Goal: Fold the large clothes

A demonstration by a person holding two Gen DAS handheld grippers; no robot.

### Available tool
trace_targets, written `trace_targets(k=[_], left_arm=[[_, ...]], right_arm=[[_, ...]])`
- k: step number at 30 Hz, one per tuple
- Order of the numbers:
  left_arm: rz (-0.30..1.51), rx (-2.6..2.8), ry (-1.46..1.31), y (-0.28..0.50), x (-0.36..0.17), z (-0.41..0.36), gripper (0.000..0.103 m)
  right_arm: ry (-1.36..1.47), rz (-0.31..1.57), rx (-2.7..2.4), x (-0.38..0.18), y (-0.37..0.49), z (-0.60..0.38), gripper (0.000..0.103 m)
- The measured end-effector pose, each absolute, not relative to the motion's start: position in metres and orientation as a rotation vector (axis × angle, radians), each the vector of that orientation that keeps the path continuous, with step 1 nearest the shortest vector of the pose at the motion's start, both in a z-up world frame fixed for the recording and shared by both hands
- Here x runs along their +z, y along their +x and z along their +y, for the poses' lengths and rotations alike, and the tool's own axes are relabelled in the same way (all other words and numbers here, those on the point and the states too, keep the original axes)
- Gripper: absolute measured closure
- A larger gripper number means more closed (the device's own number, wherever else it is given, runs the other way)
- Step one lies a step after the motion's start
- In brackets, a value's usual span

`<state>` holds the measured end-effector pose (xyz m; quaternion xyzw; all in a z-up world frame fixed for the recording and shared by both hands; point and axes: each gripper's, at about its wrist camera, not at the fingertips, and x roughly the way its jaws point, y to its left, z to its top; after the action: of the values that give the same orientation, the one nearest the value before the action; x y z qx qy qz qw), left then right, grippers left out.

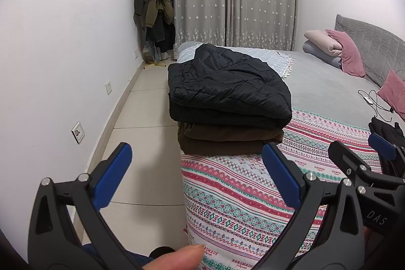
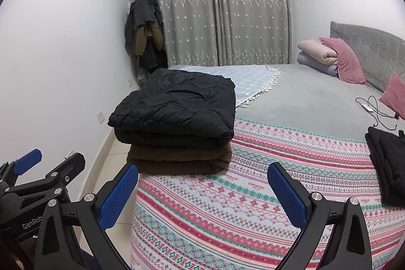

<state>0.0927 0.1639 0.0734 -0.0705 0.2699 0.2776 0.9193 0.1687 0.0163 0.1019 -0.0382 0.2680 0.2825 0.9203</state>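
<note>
A folded black quilted jacket (image 1: pixel 227 85) lies on top of a folded brown garment (image 1: pixel 227 141) at the left corner of the bed; the stack also shows in the right wrist view (image 2: pixel 177 113). A dark unfolded garment (image 2: pixel 387 163) lies at the bed's right edge, also seen in the left wrist view (image 1: pixel 384 129). My left gripper (image 1: pixel 197 163) is open and empty, held in front of the stack. My right gripper (image 2: pixel 202 181) is open and empty, over the patterned blanket (image 2: pixel 253 206).
The bed carries a grey sheet (image 2: pixel 316 98), a checked throw (image 2: pixel 253 80), pink pillows (image 2: pixel 346 62), a rolled quilt (image 2: pixel 316 52) and a charger cable (image 2: pixel 374 108). A coat rack with clothes (image 1: pixel 157 14) stands in the corner by the curtains. Tiled floor (image 1: pixel 141 118) runs left of the bed.
</note>
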Motion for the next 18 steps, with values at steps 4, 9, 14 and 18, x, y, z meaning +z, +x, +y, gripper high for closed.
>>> trace_targets(k=[4, 9, 14, 18], left_arm=[[0.556, 0.57, -0.149, 0.0923, 0.0733, 0.1632, 0.001], [0.559, 0.576, -0.147, 0.0918, 0.0732, 0.1629, 0.001], [0.558, 0.581, -0.145, 0.0909, 0.0732, 0.1629, 0.001], [0.559, 0.582, -0.146, 0.0909, 0.0732, 0.1629, 0.001]], right_arm=[[-0.078, 0.55, 0.581, 0.1017, 0.1686, 0.0161, 0.0], [-0.076, 0.555, 0.586, 0.1004, 0.1688, 0.0155, 0.0], [-0.071, 0.562, 0.595, 0.0995, 0.17, 0.0147, 0.0], [-0.071, 0.565, 0.595, 0.0994, 0.1702, 0.0146, 0.0]])
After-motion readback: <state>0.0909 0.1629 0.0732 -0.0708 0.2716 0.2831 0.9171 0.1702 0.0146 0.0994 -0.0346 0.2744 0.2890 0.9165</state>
